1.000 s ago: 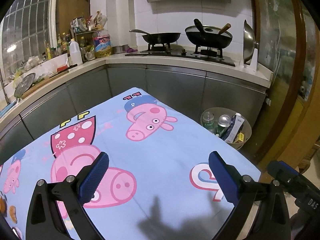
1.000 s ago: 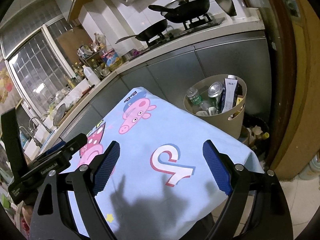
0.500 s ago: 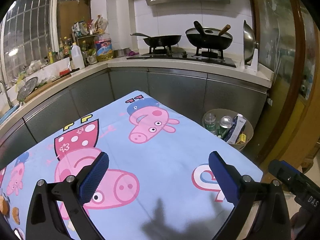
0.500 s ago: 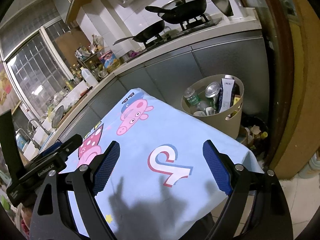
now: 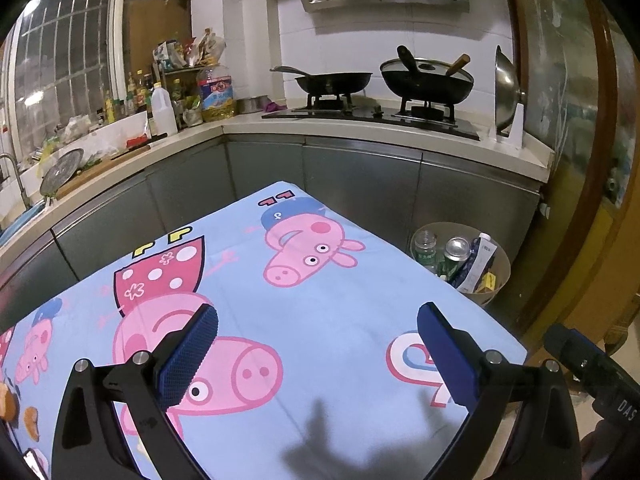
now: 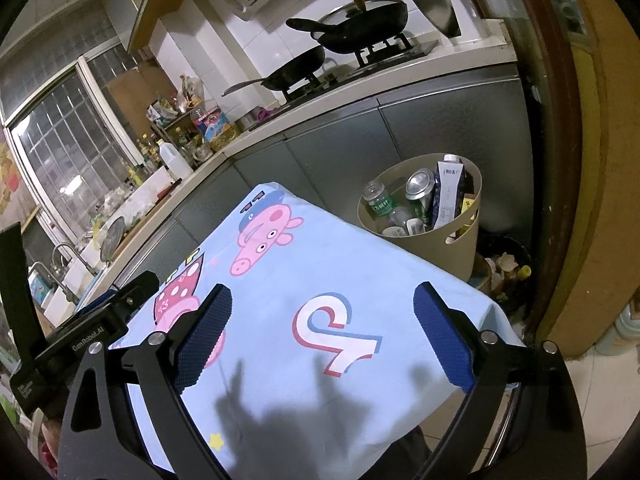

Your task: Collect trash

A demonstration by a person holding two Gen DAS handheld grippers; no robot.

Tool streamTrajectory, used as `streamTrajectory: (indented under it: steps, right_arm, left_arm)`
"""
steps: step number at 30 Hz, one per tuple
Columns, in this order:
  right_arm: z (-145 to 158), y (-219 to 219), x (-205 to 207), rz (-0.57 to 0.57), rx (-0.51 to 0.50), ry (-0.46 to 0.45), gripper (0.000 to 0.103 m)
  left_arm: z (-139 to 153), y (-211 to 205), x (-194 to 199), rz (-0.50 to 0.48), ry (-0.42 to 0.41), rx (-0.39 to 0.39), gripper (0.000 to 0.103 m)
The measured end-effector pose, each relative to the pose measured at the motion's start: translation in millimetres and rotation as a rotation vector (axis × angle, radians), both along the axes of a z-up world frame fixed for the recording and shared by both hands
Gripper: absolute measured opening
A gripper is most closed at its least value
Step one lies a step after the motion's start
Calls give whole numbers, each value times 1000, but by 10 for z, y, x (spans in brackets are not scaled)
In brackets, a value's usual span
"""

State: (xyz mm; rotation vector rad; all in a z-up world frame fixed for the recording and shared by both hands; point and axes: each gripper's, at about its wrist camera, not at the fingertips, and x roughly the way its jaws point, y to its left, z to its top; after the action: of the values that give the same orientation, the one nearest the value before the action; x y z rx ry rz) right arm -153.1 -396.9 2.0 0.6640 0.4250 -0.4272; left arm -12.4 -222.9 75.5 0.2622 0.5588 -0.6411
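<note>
A beige trash bin (image 6: 440, 256) stands on the floor past the table's far right corner, also seen in the left wrist view as the bin (image 5: 505, 270). It holds a green-labelled bottle (image 6: 380, 202), a can (image 6: 419, 184) and a white tube (image 6: 448, 192). My left gripper (image 5: 318, 312) is open above the cartoon-pig tablecloth (image 5: 340, 320), nothing between its blue pads. My right gripper (image 6: 323, 292) hovers over the cloth's right end, its jaws opening, nothing between them. No loose trash shows on the cloth.
A grey L-shaped counter (image 5: 360, 160) runs behind the table, with a stove and two pans (image 5: 426, 80). Bottles and clutter (image 5: 172, 92) line its left side. A second dark bin with scraps (image 6: 506, 264) sits by the wooden door frame (image 6: 560, 160).
The right gripper's pads have spread slightly wider. Both views have shifted only a little; nothing was picked up or let go.
</note>
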Motion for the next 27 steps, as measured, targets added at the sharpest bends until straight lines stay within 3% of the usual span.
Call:
streamTrajectory:
  steps: [27]
  right_arm:
    - [-52, 12, -15, -6, 12, 4, 91]
  left_arm:
    - [8, 3, -72, 23, -66, 43, 99]
